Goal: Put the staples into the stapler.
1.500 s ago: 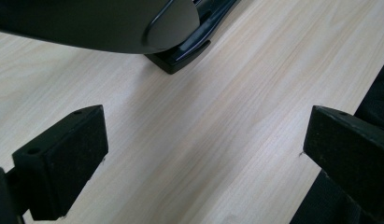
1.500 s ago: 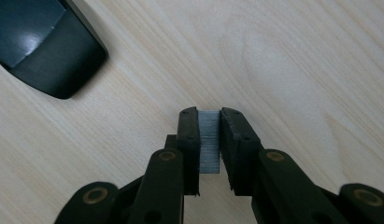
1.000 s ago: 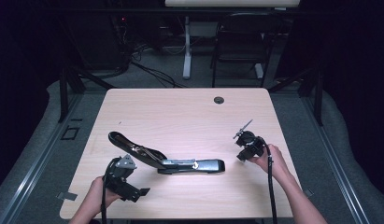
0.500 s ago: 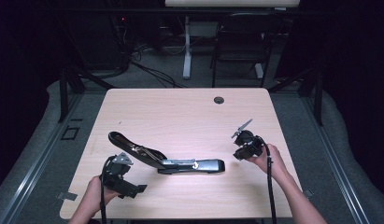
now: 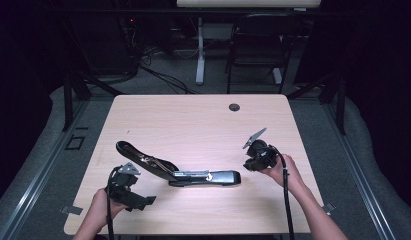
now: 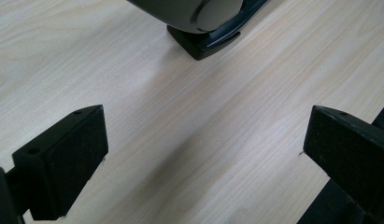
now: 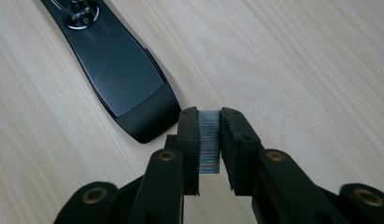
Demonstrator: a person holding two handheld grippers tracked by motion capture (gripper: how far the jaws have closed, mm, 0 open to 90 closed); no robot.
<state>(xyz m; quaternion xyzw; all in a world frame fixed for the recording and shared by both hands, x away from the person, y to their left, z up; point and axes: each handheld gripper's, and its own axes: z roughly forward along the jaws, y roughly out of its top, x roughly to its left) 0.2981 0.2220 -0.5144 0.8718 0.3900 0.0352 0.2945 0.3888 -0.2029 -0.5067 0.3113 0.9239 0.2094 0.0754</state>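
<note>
A long black stapler (image 5: pixel 208 177) lies swung open at the table's front middle, its lid arm (image 5: pixel 143 160) raised toward the left. My left gripper (image 5: pixel 143 202) rests at the front left, open, its wide-apart pads (image 6: pixel 63 158) over bare wood with nothing between them. The stapler's rounded end (image 6: pixel 199 18) lies just ahead of it. My right gripper (image 5: pixel 250 163) sits right of the stapler's base and is shut on a strip of staples (image 7: pixel 209 144), held upright between its pads. The stapler's flat black base end (image 7: pixel 119 70) lies just beyond its tips.
The light wood table (image 5: pixel 193 125) has a round cable grommet (image 5: pixel 234 107) near its far edge. A chair (image 5: pixel 258 50) and a desk leg (image 5: pixel 199 55) stand on the floor behind the table. Cables trail from both grippers toward the front edge.
</note>
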